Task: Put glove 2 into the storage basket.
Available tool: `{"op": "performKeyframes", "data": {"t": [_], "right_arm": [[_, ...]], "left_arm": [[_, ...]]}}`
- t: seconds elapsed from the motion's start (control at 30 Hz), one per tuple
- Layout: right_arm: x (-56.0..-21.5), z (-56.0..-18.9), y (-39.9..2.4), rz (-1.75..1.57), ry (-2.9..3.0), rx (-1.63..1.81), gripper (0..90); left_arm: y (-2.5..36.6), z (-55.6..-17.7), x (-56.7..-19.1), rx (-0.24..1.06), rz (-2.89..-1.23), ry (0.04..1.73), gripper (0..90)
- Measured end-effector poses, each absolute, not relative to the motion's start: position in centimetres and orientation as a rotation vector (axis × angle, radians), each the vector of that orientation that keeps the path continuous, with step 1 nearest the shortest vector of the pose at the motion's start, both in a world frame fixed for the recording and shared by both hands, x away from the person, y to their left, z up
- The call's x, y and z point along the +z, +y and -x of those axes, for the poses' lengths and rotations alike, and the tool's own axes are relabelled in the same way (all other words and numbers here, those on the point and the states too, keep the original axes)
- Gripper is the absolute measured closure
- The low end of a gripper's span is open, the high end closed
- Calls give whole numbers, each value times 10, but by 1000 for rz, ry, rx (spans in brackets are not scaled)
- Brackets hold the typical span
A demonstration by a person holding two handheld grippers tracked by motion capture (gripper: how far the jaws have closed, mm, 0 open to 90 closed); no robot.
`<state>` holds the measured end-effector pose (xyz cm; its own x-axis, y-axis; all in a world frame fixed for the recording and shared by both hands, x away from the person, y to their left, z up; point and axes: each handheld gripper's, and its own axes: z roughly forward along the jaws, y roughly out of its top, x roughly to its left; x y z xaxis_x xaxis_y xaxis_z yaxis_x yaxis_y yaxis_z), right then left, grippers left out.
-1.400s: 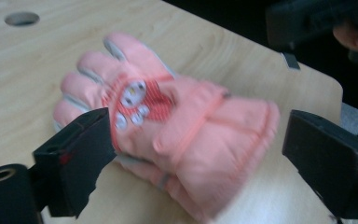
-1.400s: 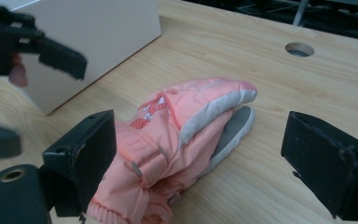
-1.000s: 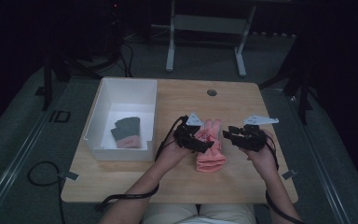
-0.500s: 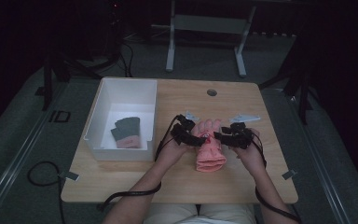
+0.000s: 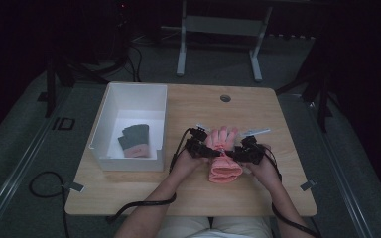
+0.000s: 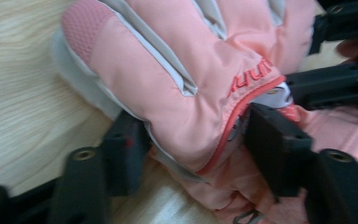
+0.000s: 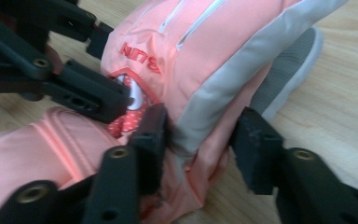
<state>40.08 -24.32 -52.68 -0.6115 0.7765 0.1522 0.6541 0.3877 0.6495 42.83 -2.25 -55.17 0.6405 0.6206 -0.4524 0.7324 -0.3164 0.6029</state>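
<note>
Glove (image 5: 222,157) lies on table (image 5: 287,188), right of bin (image 5: 110,99). Left gripper (image 6: 191,149) and right gripper (image 7: 198,140), jaws just closing, straddle its two sides; pad contact unclear. Risk: thin bite on slick, padded fabric could slip when lifted.

We see a pink padded glove (image 5: 222,151) with grey side panels, white seam lines and red lettering by a red-trimmed opening. It lies flat on the wooden table (image 5: 278,114), fingers pointing away from us and its cuff toward us, with the wrist part bunched. A textured pink patch caps one fingertip.
</note>
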Motion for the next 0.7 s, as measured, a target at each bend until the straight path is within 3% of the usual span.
{"op": "performKeyframes", "data": {"t": [0.2,0.27,0.7], "right_arm": [[-524,-399,-237,-1291,2452,1010,687],[-522,-398,-236,-1308,2442,1017,697],[-507,-394,-241,-1339,2418,1102,727]], "left_arm": [[-22,-426,-546,-159,-2047,1014,695],[-21,-425,-544,-162,-2049,1017,731],[-22,-419,-515,-115,-2090,964,788]]}}
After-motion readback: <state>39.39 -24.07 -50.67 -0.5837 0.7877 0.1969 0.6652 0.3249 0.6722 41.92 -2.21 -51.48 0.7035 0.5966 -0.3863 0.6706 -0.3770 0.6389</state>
